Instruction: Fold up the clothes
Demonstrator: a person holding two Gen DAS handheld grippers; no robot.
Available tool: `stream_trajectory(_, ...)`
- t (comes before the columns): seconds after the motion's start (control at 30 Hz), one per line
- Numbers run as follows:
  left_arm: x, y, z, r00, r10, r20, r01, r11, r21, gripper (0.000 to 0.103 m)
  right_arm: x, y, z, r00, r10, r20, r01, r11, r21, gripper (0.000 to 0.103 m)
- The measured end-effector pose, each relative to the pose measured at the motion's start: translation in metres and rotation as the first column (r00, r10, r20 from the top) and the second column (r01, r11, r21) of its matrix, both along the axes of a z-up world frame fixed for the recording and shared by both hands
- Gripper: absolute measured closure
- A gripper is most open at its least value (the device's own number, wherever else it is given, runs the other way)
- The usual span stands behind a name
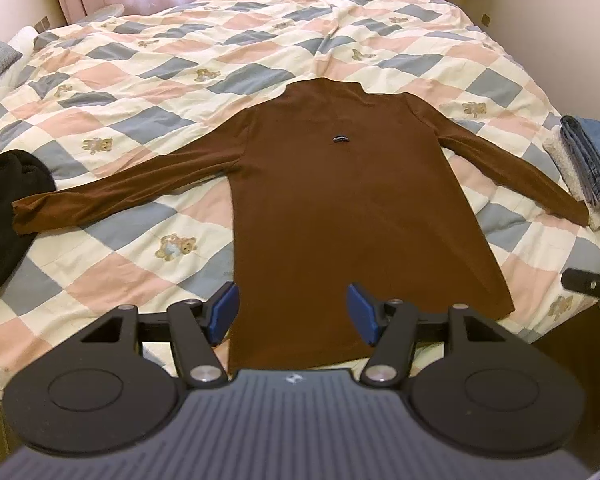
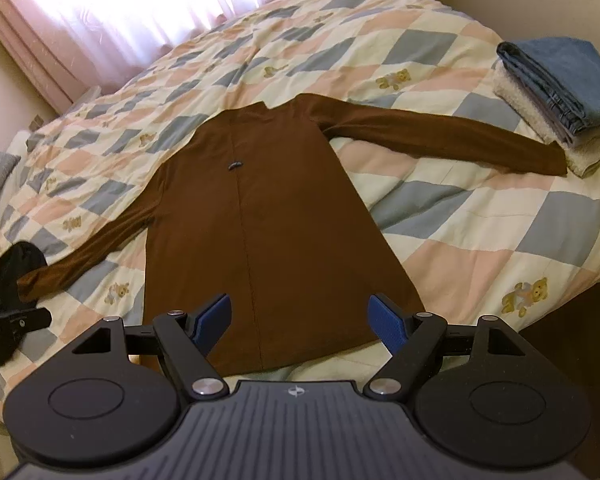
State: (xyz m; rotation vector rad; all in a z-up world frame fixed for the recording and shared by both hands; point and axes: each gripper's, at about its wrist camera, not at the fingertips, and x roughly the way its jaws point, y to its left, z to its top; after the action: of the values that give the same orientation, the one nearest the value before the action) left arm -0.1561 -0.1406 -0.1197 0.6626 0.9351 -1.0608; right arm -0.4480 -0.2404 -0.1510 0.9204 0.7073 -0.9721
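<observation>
- A brown shirt (image 1: 340, 208) is lying flat in the middle of the bed (image 1: 148, 80), sleeves spread, hem at the near edge.
- The left gripper (image 1: 292, 312) is hovering released over the hem.
- The right gripper (image 2: 300, 320) is hovering released, holding nothing.
- Folded jeans (image 2: 560, 84) are sitting at the bed's right edge.

Brown long-sleeve top (image 1: 340, 208) lies flat on the quilt, hem at 6 o'clock, collar at 12. Sleeves spread out toward 8 and 4 o'clock. Small dark tag at chest centre. Fabric is smooth and unfolded.
</observation>
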Motion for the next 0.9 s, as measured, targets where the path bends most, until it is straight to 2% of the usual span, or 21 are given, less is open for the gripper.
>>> stream_trajectory(0.13,0.002,-0.029,-0.014,1.0,0.005,0.014,-0.005,1.0,0.021,0.044,-0.031,-0.036,-0.015,0.992,-0.106,0.073,0.106,0.994,0.01,0.026)
stream_trajectory(0.23,0.004,-0.063,-0.031,0.999,0.013,0.038,-0.015,0.998,0.058,0.044,-0.074,-0.077,-0.038,0.954,-0.264,0.141,0.266,0.964,0.004,0.028)
stream_trajectory(0.27,0.005,-0.077,-0.037,0.999,0.015,0.044,-0.018,0.997,0.071,0.044,-0.089,-0.091,-0.047,0.933,-0.322,0.161,0.325,0.946,0.004,0.032)
stream_trajectory(0.3,0.005,-0.091,-0.044,0.999,0.014,0.047,-0.018,0.996,0.082,0.044,-0.107,-0.106,-0.059,0.902,-0.389,0.185,0.394,0.919,0.011,0.034)
stream_trajectory(0.37,0.004,-0.122,-0.059,0.999,0.005,0.054,-0.011,0.994,0.105,0.044,-0.146,-0.136,-0.085,0.817,-0.523,0.242,0.53,0.847,0.041,0.038)
stream_trajectory(0.47,-0.001,-0.17,-0.087,0.998,-0.015,0.06,0.005,0.987,0.159,0.044,-0.201,-0.174,-0.126,0.646,-0.692,0.322,0.698,0.706,0.118,0.044)
stream_trajectory(0.57,-0.009,-0.209,-0.113,0.998,-0.033,0.053,0.023,0.985,0.174,0.044,-0.243,-0.204,-0.168,0.489,-0.801,0.345,0.8,0.569,0.187,0.045)
stream_trajectory(0.6,-0.012,-0.219,-0.121,0.998,-0.041,0.048,0.032,0.984,0.176,0.043,-0.254,-0.214,-0.182,0.448,-0.826,0.343,0.824,0.53,0.2,0.045)
stream_trajectory(0.63,-0.015,-0.227,-0.129,0.998,-0.05,0.041,0.042,0.983,0.179,0.043,-0.263,-0.222,-0.194,0.427,-0.842,0.329,0.839,0.505,0.202,0.045)
stream_trajectory(0.73,-0.021,-0.247,-0.153,0.997,-0.076,0.023,0.069,0.976,0.205,0.043,-0.28,-0.242,-0.223,0.41,-0.869,0.276,0.863,0.467,0.19,0.045)
stream_trajectory(0.83,-0.013,-0.262,-0.168,0.998,-0.064,-0.013,0.065,0.98,0.186,0.043,-0.286,-0.254,-0.245,0.42,-0.878,0.232,0.868,0.463,0.181,0.045)
stream_trajectory(0.9,-0.003,-0.27,-0.175,0.998,-0.043,-0.04,0.049,0.985,0.167,0.043,-0.287,-0.258,-0.253,0.43,-0.868,0.249,0.864,0.475,0.166,0.045)
